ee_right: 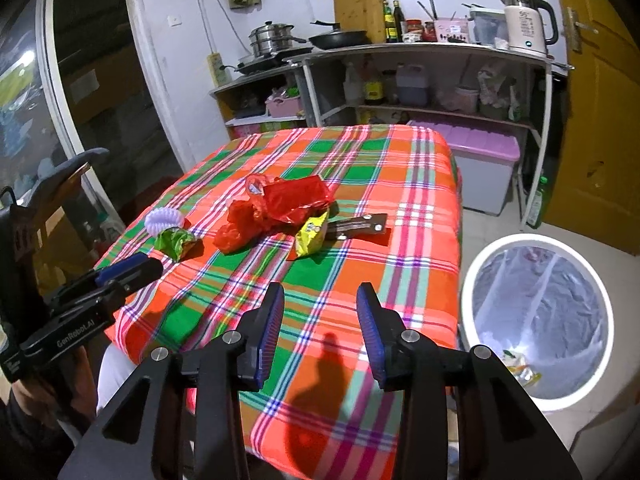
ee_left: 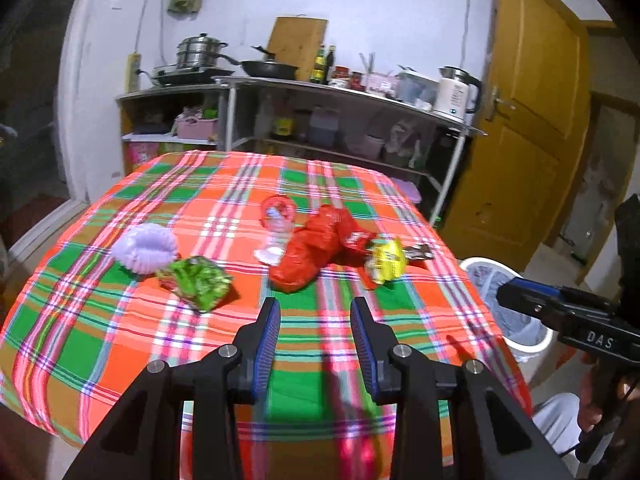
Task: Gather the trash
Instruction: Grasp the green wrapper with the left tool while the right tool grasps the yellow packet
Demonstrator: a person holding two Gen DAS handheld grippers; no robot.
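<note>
Trash lies mid-table on a plaid cloth [ee_left: 120, 320]: a crumpled red plastic bag [ee_left: 316, 248] [ee_right: 276, 208], a green wrapper [ee_left: 198, 280] [ee_right: 176, 242], a yellow wrapper [ee_left: 386, 260] [ee_right: 312, 234], a dark brown wrapper [ee_left: 418, 254] [ee_right: 360, 226], a purple foam net [ee_left: 146, 248] [ee_right: 164, 218] and a clear cup [ee_left: 276, 216]. My left gripper [ee_left: 316, 308] hovers open over the near cloth, short of the red bag. My right gripper [ee_right: 320, 292] is open and empty over the table's near right part. A white lined bin [ee_right: 536, 239] [ee_left: 480, 263] stands on the floor right of the table.
Behind the table a metal shelf [ee_right: 420, 46] carries pots, a pan, bottles and a kettle [ee_right: 524, 26]. A purple-lidded box [ee_right: 480, 148] stands on the floor beside it. A yellow door [ee_left: 532, 100] is at the right. Some trash lies in the bin.
</note>
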